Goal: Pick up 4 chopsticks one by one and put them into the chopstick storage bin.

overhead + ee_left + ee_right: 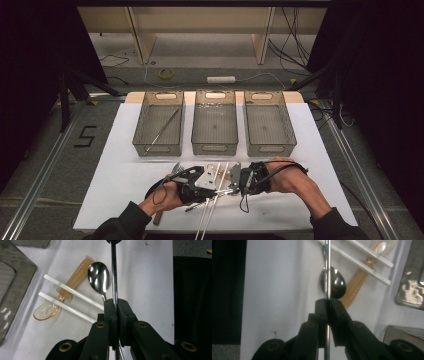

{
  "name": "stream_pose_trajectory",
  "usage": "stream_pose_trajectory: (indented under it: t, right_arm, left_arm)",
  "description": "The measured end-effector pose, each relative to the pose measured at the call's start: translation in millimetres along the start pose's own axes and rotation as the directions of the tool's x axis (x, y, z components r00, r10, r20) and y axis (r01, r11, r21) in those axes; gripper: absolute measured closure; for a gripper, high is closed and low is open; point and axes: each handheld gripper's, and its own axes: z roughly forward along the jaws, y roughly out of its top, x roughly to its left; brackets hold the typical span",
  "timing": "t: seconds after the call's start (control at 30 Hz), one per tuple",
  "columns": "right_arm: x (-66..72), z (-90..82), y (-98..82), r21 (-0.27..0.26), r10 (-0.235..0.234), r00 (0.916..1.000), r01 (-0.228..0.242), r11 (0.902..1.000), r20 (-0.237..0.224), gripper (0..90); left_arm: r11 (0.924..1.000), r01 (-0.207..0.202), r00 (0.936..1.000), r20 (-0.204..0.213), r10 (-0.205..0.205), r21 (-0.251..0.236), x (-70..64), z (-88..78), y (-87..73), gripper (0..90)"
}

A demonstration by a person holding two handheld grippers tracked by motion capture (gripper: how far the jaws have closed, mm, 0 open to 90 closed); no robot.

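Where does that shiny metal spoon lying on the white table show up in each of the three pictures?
High view: I cannot pick it out; the grippers cover that spot.
Left gripper view: the metal spoon lies upper centre, bowl up, just left of the thin metal rod.
Right gripper view: its bowl sits centre, partly behind the rod.
Shared landmark: the two white sticks crossing the amber plastic spoon.

Bare white table (125,195) left of the hands; three bins (215,129) blocking beyond
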Motion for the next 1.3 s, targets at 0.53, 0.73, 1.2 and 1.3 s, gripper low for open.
stream_pose_trajectory:
  t: [0.53, 0.73, 1.2, 1.3]
  right_arm:
    - [4.5, -25.3, -38.9, -0.429, 0.445, 0.8821, -0.347, 0.8340, 0.153, 32.7]
    - [19.1, -19.1, -58.2, -0.647, 0.625, 0.7761, -0.433, 0.6282, 0.088, 27.0]
    - [45.9, 0.6, -91.6, -0.743, 0.789, 0.6087, -0.564, 0.3605, -0.079, 23.9]
    - [49.8, 0.2, -92.6, -0.740, 0.796, 0.5990, -0.574, 0.3506, -0.087, 23.0]
  left_arm:
    - [0.9845, 0.150, 0.9792, -0.124, -0.161, -0.091, 24.7, -23.4, -13.6, 86.4]
    - [0.9583, 0.237, 0.9441, -0.194, -0.266, -0.159, 40.1, -39.0, -24.8, 86.4]
    - [0.8909, 0.351, 0.8515, -0.298, -0.432, -0.289, 68.7, -75.8, -51.1, 86.4]
    - [0.8737, 0.373, 0.8255, -0.318, -0.466, -0.313, 74.7, -82.4, -57.0, 86.4]
